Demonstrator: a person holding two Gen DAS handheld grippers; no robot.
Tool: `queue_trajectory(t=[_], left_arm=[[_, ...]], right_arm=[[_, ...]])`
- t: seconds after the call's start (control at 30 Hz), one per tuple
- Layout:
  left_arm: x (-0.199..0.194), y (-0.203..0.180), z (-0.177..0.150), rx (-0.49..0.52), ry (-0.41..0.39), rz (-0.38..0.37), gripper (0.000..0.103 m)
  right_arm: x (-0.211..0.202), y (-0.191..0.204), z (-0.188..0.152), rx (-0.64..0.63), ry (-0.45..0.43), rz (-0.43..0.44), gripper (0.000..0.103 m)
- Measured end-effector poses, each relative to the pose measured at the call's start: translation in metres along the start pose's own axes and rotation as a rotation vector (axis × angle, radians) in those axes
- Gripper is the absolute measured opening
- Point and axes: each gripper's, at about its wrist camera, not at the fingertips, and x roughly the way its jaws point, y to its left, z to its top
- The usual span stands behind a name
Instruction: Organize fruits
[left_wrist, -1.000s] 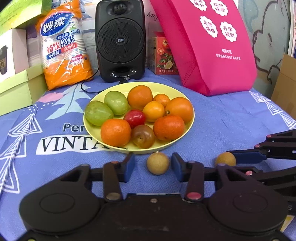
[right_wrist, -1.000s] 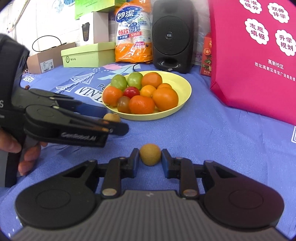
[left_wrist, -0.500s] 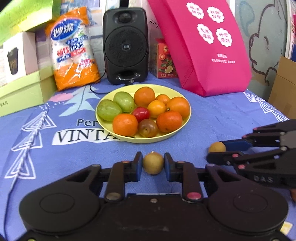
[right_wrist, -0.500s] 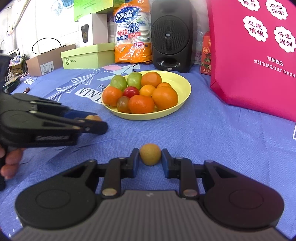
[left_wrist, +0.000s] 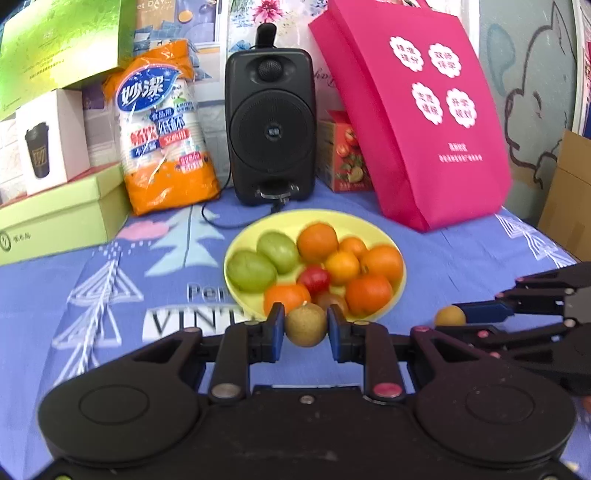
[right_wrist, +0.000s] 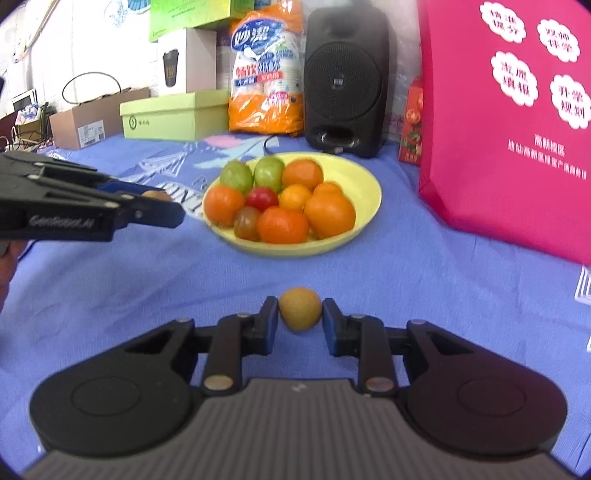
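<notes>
still, the easiest slip here is a round fruit popping out sideways: the left tongs (left_wrist: 306, 326) are pinching a small brown fruit (left_wrist: 306, 325) between their blue pads, raised just in front of the yellow plate (right_wrist: 364, 184), and a smooth ball held only at two points could squirt free if the grip loosens or the tongs tilt on the way over the rim. a drop onto the plate could also go badly, since it is already crowded with oranges, two green fruits (left_wrist: 251, 270) and a red tomato (right_wrist: 262, 198); a fruit let go from too high might bounce off the pile and roll across the blue cloth on the counter (right_wrist: 443, 280). the right tongs (right_wrist: 300, 321) sit around a second brown fruit (right_wrist: 300, 309) on the cloth, in front of the plate, and a thin gap seems to show at each pad, so i cannot tell whether they grip it; closing off-centre would likely nudge it away. whether the left fruit is clear of the plate's near rim is hard to judge, because it overlaps the rim in the left view and is mostly hidden behind the tongs in the right view. the person's hands are almost wholly out of sight.
</notes>
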Motion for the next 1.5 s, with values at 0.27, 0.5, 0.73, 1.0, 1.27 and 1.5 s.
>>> queue_trajectory(t=[0.27,0.5,0.73,1.0,1.27,1.5], left_arm=[[0.055,-0.002,0.041,0.063,0.014,0.015,0.024],[0.088,-0.001,0.054,0.080,0.040,0.032,0.024],[0.101,0.004,0.054,0.066,0.050,0.066,0.043],[0.090,0.009,0.053,0.044,0.036,0.101,0.071],[0.036,0.007,0.044,0.003,-0.027,0.184,0.103],[-0.037,0.003,0.031,-0.101,-0.076,0.207,0.103]], right_arm=[[0.028,-0.016,0.058,-0.021,-0.058,-0.014,0.025],[0.073,-0.033,0.089,-0.025,-0.047,-0.032,0.025],[0.100,-0.040,0.098,-0.012,-0.033,-0.039,0.026],[0.086,-0.031,0.099,-0.040,-0.057,-0.059,0.035],[0.014,-0.033,0.079,0.047,-0.143,-0.062,0.054],[-0.071,-0.022,0.046,0.213,-0.258,-0.087,0.094]])
